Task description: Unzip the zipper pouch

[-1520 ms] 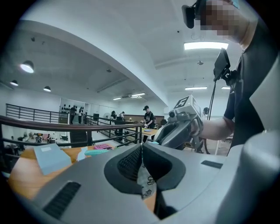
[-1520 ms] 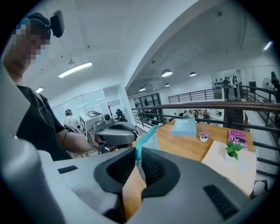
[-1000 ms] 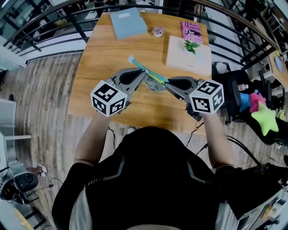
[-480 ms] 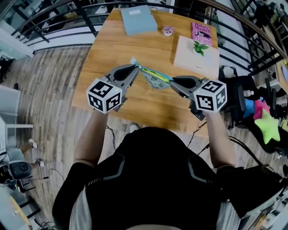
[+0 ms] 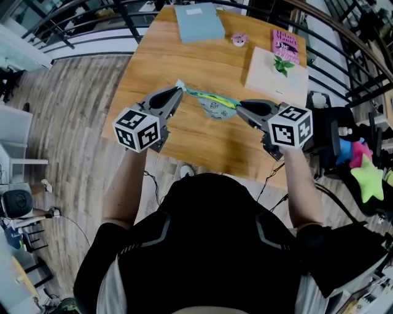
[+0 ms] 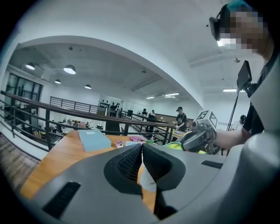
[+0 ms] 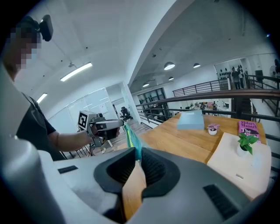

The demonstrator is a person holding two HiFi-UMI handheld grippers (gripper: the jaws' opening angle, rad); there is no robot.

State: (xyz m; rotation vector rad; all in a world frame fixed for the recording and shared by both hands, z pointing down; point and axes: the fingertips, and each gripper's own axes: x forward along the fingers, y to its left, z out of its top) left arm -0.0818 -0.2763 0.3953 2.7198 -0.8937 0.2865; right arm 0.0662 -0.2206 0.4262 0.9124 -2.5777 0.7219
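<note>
- Left gripper [image 5: 177,91]: held at the 9 o'clock side of the scene, over the left part of a wooden table [image 5: 153,55]. Its jaws are pressed together on a small pale tab [image 6: 147,181] at the pouch's left end. I judge this to be the zipper pull, though it is too small to be sure.
- Pouch [image 5: 214,105]: a teal-edged, grey-bellied pouch stretched between the two grippers, clear of the tabletop. Its long axis runs roughly 9 to 3 o'clock. The zipper edge is taut along the top and the belly sags towards 6 o'clock.
- From the left jaws the pouch lies at 3 o'clock; from the right jaws it lies at 9 o'clock. Both grippers touch it, one at each end.
- Right gripper [image 5: 238,105]: jaws clamped on the pouch's right end, with the teal edge running straight out between them.
- Room to move: any further unzipping would likely mean drawing the left end away towards 9 o'clock. That side is open, with only the table edge and floor beyond.
- A blue book [image 5: 198,13] at 12 o'clock and a white box [image 5: 270,76] at 2 o'clock lie well apart from the pouch.
</note>
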